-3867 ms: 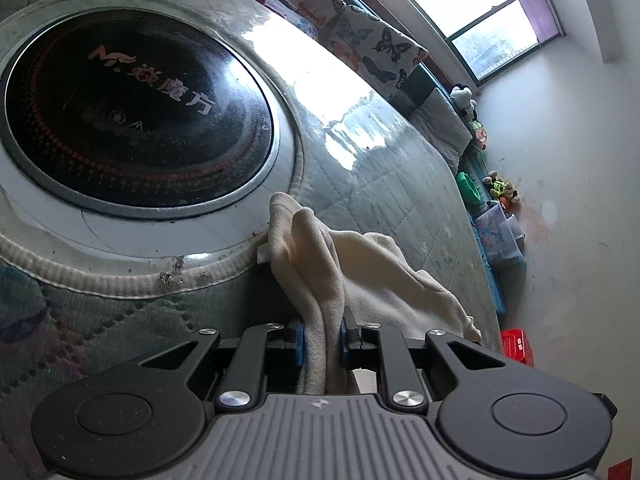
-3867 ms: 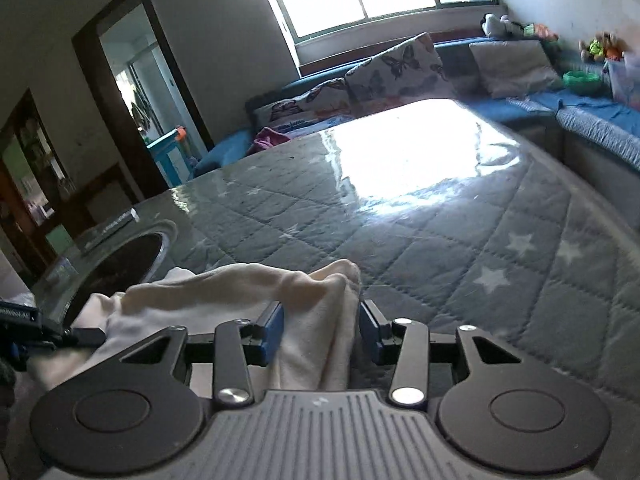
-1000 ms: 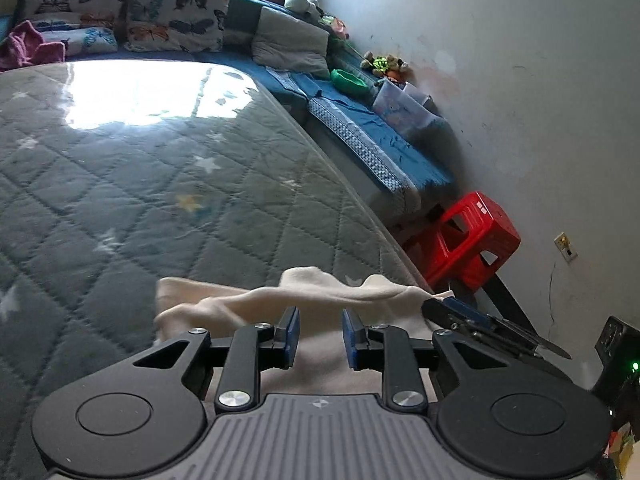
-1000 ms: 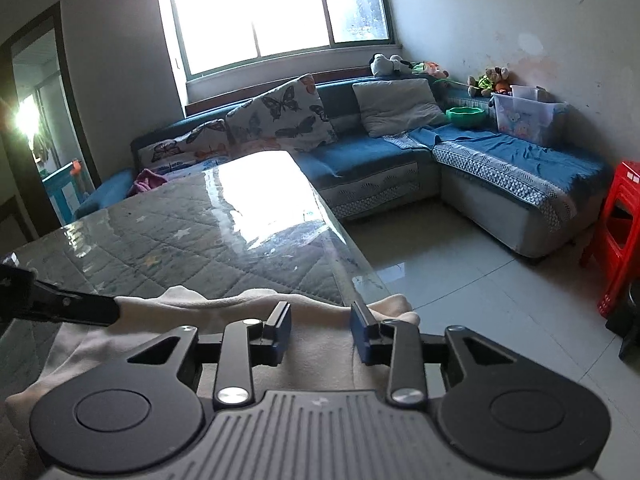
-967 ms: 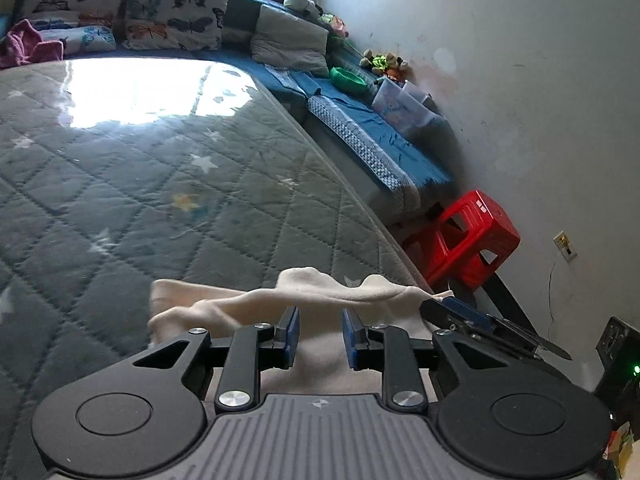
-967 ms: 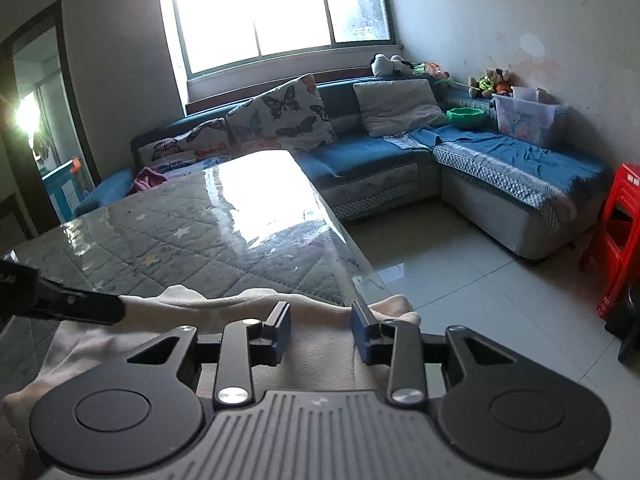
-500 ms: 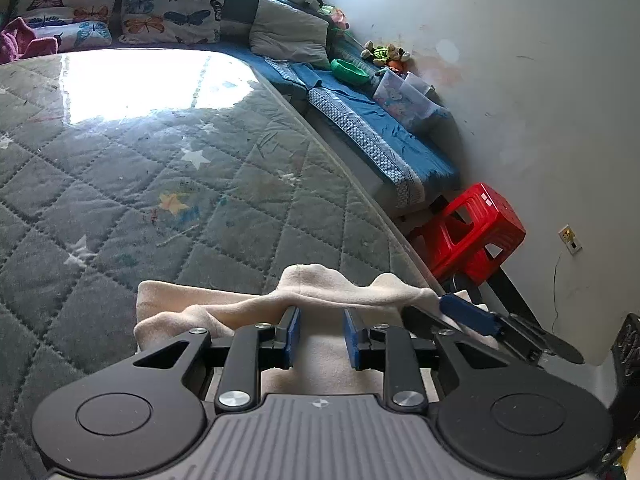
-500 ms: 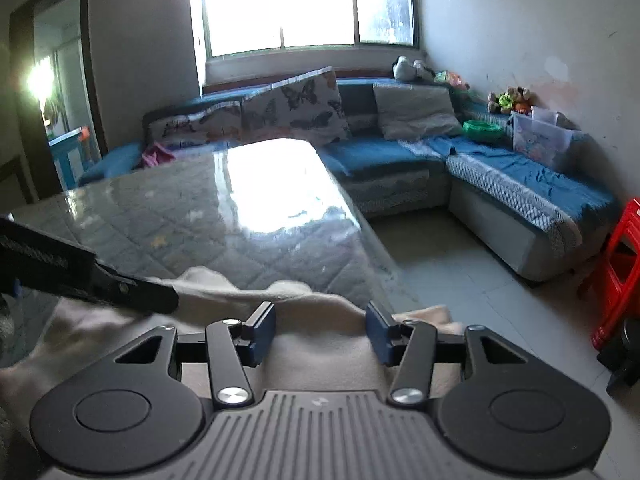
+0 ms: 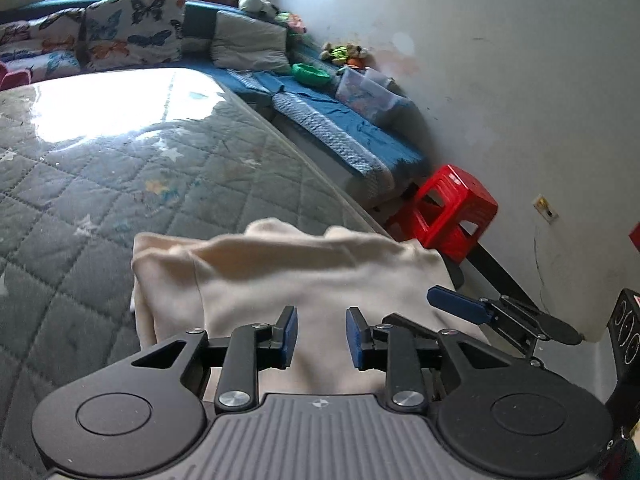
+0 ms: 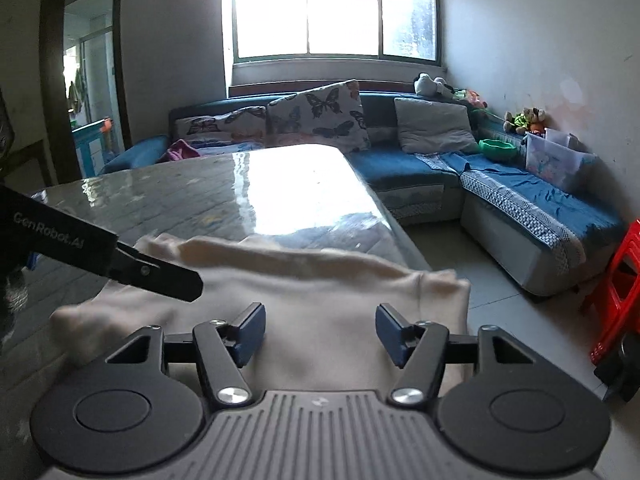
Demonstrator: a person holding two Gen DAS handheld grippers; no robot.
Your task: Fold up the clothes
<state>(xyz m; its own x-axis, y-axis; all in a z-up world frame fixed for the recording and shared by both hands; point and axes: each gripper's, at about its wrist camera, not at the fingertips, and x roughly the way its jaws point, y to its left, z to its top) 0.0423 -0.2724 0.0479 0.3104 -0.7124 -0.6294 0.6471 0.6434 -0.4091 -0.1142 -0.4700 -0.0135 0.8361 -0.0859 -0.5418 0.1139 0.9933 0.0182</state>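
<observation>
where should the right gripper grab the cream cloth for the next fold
Probably the right-hand corner of the cream cloth, near the table edge. The cloth lies flat there with an exposed folded edge, so the open right gripper could slide in low from the near side and pinch it.

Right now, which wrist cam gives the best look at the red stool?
Left wrist view: the red stool shows whole, top and legs, beside the sofa end beyond the cream garment. In the right wrist view the stool is cut by the right edge of the picture, only its near side visible.
</observation>
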